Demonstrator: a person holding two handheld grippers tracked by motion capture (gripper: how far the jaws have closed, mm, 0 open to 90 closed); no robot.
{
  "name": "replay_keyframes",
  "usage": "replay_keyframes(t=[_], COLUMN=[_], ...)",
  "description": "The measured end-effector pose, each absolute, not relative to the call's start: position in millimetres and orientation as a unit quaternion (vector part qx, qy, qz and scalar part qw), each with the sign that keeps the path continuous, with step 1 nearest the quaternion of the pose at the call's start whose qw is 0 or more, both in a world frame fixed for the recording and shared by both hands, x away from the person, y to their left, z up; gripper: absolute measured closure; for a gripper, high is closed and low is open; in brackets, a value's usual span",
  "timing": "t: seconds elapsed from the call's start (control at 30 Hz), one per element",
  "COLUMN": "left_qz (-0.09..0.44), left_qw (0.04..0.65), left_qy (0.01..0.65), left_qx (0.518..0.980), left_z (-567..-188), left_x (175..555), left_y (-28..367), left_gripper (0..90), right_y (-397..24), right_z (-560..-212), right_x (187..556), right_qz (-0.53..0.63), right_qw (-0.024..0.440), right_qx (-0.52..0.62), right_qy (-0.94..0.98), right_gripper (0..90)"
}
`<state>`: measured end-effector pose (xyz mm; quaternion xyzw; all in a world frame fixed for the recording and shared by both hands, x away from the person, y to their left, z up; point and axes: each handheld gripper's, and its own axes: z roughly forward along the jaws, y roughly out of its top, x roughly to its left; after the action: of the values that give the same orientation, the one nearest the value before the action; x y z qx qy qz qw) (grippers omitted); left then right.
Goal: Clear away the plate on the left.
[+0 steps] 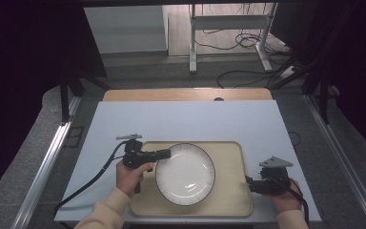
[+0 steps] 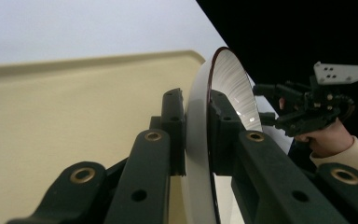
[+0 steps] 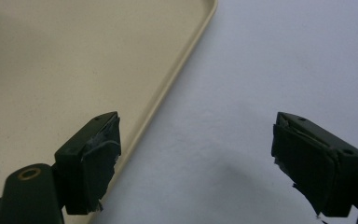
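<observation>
Bench: a pale grey-white top (image 1: 186,121) with a wooden strip along its far edge (image 1: 187,94); metal rails run down both sides.
Room: dark at left and right; beyond the bench a grey floor with a metal frame stand (image 1: 228,36) and loose cables (image 1: 248,43).
Tray: a beige tray (image 1: 231,191) lies near the bench's near edge, centre-right.
Plate: a white plate (image 1: 186,174) with a dark ribbed rim sits in the tray's left half, its left edge gripped.
Left gripper (image 1: 164,154): fingers (image 2: 175,126) narrow, clamped on the plate's rim, one each side.
Right gripper (image 1: 249,183): fingers (image 3: 95,158) wide apart, holding nothing, at the tray's right edge.
</observation>
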<state>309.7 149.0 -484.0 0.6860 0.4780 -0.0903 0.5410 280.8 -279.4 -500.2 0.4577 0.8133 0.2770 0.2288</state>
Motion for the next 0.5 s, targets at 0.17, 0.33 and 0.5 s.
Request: replay_keyframes(t=[0.17,0.33,0.5], left_qz=[-0.095,-0.099,-0.105], left_qw=[0.535,0.533,0.522], left_qy=[0.483,0.483,0.480], left_qx=[0.687,0.687,0.697], left_z=[-489,-492,-501], left_x=[312,313,315], left_y=[138,131,118], left_gripper=[79.9,79.9,79.8], right_y=[-277,-280,-284], right_z=[-502,-500,-499], right_x=[283,278,273], right_qz=[0.275,0.278,0.278], right_qw=[0.226,0.230,0.233], right_qx=[0.453,0.455,0.462], right_qy=[0.818,0.814,0.809], right_gripper=[16.3,16.3,16.3])
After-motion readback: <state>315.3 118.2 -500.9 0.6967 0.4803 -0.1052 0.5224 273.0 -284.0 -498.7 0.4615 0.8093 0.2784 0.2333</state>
